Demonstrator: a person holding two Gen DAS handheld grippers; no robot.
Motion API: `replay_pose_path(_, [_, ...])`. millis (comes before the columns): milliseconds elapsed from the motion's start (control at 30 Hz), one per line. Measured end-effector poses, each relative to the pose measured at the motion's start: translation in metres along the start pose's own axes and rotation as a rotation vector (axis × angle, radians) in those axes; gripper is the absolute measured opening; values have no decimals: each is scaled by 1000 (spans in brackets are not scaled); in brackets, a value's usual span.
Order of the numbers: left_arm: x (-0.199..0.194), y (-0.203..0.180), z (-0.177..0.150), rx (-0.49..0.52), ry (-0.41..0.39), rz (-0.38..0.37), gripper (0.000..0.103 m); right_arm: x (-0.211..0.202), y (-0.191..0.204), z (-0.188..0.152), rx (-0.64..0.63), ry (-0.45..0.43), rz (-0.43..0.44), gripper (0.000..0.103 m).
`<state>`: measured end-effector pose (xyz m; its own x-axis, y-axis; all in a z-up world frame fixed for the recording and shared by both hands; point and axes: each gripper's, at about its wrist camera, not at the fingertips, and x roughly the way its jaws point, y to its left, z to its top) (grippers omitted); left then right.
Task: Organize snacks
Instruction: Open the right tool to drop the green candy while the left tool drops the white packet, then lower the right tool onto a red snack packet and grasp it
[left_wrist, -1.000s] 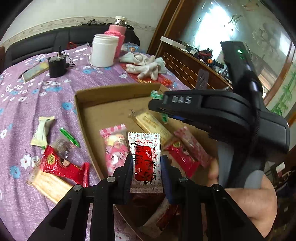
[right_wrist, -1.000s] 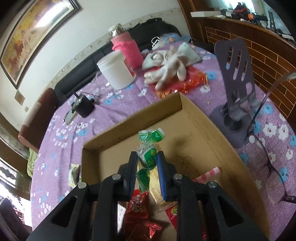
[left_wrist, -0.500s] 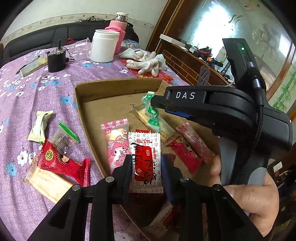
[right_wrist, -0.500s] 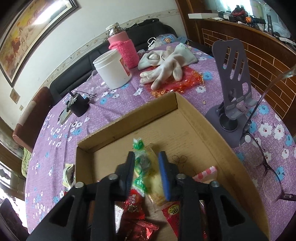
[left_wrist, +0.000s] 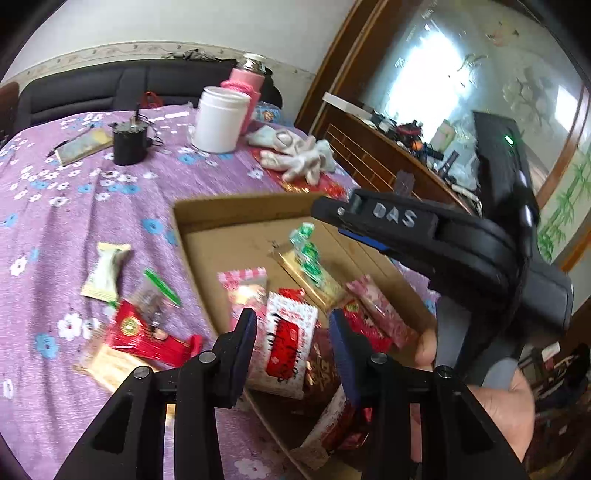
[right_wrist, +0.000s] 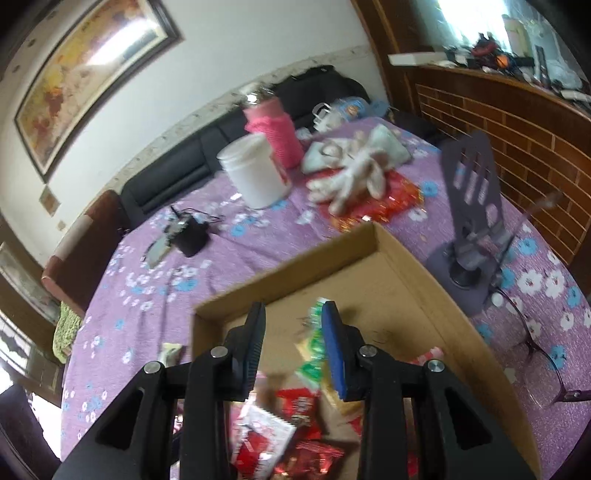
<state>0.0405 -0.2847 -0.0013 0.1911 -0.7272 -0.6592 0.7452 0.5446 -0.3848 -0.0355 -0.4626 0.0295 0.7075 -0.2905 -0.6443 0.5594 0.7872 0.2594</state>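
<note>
My left gripper (left_wrist: 291, 341) is opening, the red-and-white packet (left_wrist: 286, 349) lying loose between its jaws in the box (left_wrist: 236, 206); my right gripper (right_wrist: 293, 345), apart, could snag the green candy (right_wrist: 314, 354) beyond while lifting
</note>
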Motion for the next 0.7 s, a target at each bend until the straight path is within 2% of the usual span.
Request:
replay_pose_path(200, [-32,31,18,-96,-28,13,42,-2,20,-4,-53,-1,43,30])
replay_pose_path(267, [-47,47,21,-117,-47,48,42,1,25,-6,-60,16,68,30])
replay_pose_path(367, [-64,73,21,-139,-68,116,57,3,36,-12,-91,49,114,30])
replay_pose_path(467, [-73,115,17,-177,-91,224,58,8,55,-21,-132,94,189,34])
replay_pose_path(533, [-73,139,13,-224,-101,262,58,13,68,-30,-175,145,243,37])
replay_pose_path(633, [-64,169,9,-294,-93,309,57,19,89,-44,-230,207,307,37])
replay_pose_path(700, [-63,178,8,-318,-87,300,57,21,103,-53,-274,242,324,37])
